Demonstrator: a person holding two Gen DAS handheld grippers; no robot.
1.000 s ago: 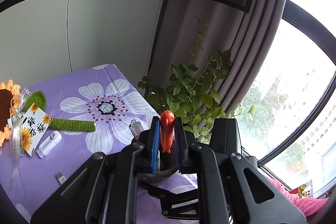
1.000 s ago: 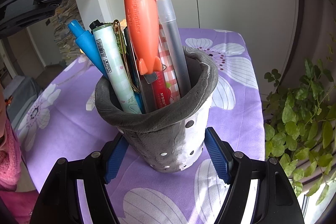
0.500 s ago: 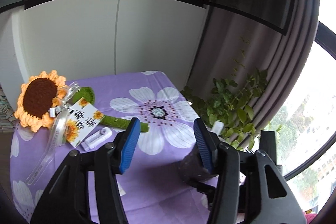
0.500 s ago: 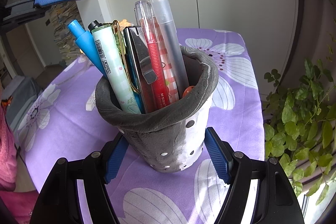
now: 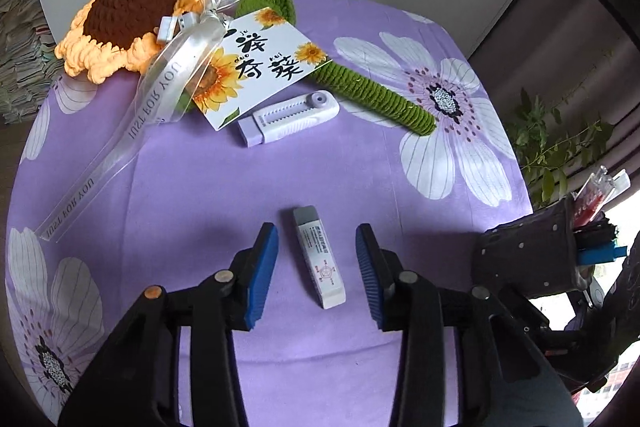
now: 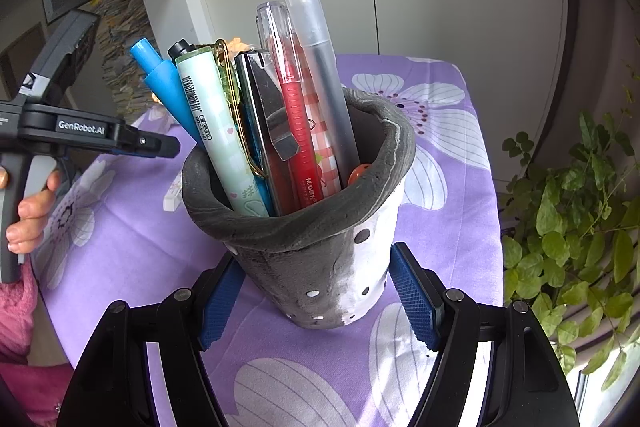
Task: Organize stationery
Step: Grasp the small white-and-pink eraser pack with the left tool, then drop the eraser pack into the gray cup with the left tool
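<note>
The worktop with its purple flower cloth now fills your left view. Your right tool grips the grey pen cup, which already holds the orange highlighter. Your left tool, away from the cup, has let go and just narrowed again, jaws apart around the eraser, not touching. Next pick, probably.

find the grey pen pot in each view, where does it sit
Left wrist: the pen pot is at the right edge, about mid-height, pens poking out toward the upper right, well right of the eraser between the open left gripper fingers.
Right wrist: the pen pot fills the centre, clamped by the right gripper.
Shared landmark: the purple flowered tablecloth.
</note>
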